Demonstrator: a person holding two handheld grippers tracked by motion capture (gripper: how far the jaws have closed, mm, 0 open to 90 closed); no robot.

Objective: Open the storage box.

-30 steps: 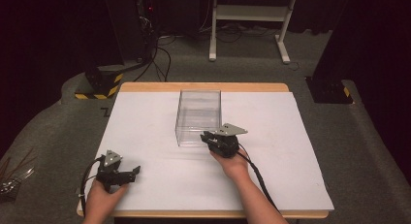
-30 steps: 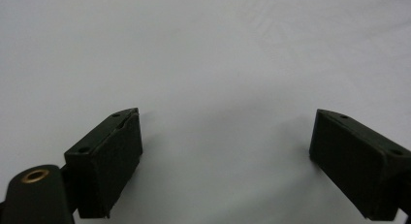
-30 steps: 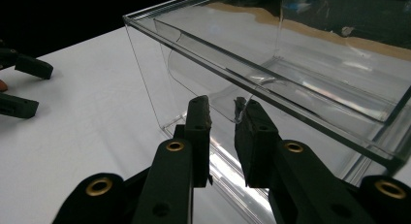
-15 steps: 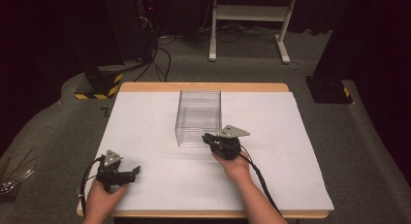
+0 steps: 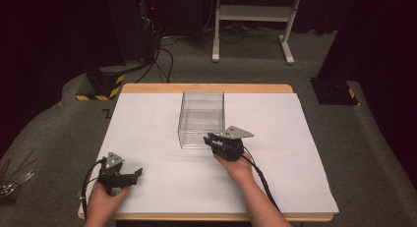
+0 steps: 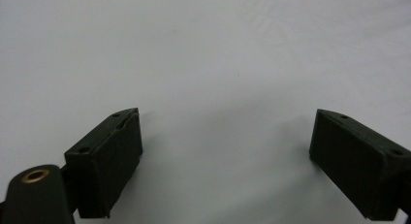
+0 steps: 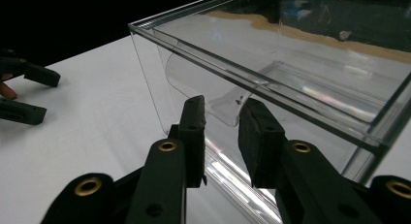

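Note:
A clear plastic box (image 5: 201, 118) stands open-topped in the middle of the white table sheet (image 5: 295, 138). My right gripper (image 5: 211, 139) sits at the box's near right corner, pointing left. In the right gripper view the box wall (image 7: 300, 73) rises just beyond the jaws. A rounded clear cutout or tab (image 7: 218, 100) on that wall shows behind the right gripper (image 7: 223, 106), whose jaws stand a narrow gap apart. My left gripper (image 5: 136, 175) rests near the front left of the table. In its own view the left gripper (image 6: 225, 136) is wide open over bare white sheet.
The table's wooden edge (image 5: 206, 88) runs along the far side. Beyond it on the grey floor are a white stand's legs (image 5: 251, 35), cables and a black-and-yellow striped base (image 5: 101, 87). In the right gripper view the left gripper (image 7: 26, 95) shows far off at the left.
My right gripper has shifted very slightly at the box's near corner. The left gripper has stayed where it was.

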